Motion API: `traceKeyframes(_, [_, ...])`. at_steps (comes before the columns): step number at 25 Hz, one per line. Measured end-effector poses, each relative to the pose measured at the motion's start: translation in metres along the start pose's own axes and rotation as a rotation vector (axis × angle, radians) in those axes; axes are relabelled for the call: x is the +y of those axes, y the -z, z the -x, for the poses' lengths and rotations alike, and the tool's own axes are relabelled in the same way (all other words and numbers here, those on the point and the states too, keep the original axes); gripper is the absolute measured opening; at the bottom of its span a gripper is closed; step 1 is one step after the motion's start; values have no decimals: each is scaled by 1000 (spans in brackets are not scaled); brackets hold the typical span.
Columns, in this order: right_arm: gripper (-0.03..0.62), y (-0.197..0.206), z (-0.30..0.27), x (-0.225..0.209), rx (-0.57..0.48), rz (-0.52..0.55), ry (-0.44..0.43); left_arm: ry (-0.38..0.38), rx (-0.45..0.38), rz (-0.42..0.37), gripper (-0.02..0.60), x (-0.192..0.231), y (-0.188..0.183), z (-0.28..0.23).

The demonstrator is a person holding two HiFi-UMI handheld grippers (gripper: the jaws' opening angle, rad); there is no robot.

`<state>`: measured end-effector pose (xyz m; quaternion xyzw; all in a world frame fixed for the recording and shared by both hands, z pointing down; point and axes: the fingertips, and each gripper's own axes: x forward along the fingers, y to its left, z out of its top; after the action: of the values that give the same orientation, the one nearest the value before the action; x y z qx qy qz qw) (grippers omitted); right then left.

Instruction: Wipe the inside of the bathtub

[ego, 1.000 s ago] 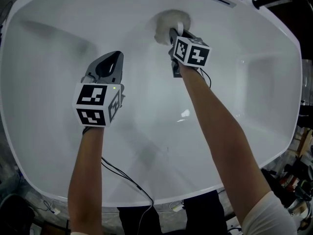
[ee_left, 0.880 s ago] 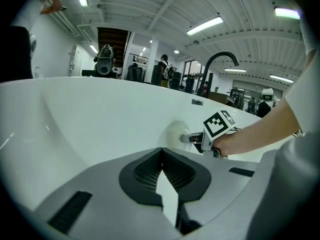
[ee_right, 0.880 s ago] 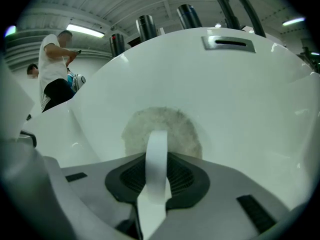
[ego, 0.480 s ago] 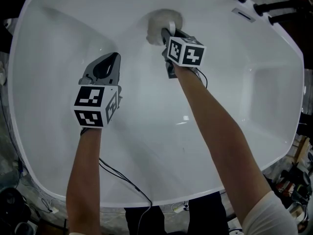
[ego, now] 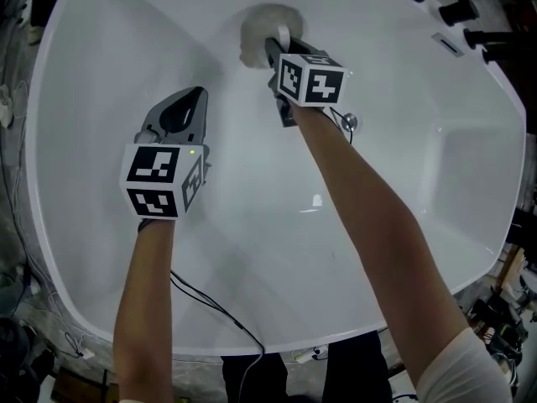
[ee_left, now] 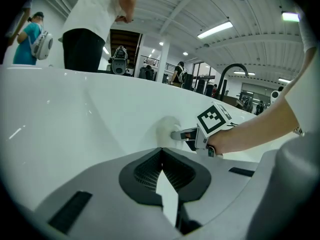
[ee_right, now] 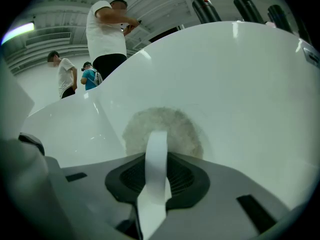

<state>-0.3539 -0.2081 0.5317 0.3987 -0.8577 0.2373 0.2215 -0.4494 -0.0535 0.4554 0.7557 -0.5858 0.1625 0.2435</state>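
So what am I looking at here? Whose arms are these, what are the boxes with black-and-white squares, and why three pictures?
There is no robot here. A person holds a hand-worked grasping tool in each hand, and the patterned cubes are part of those tools. One picture comes from a camera on the person's head, looking down into a white bathtub. The other two come from cameras riding on each tool, looking along its jaws. The right tool is shut on the white strap of a round fluffy wiping pad, which lies against the tub's wall. The left tool is shut and holds nothing. The people behind are just standing by.
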Motion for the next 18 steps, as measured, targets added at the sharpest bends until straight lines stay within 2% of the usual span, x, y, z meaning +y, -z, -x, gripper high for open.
traceKeyframes(4, [97, 3, -15, 18, 2, 26, -16, -3, 1, -15, 11, 11, 6, 5])
traceKeyframes(12, [97, 14, -53, 69, 13, 77, -64, -13, -7, 6, 11, 41, 18, 9])
traceKeyframes(18, [97, 32, -77, 94, 45, 170, -103, -21, -14, 24, 11, 55, 28, 4])
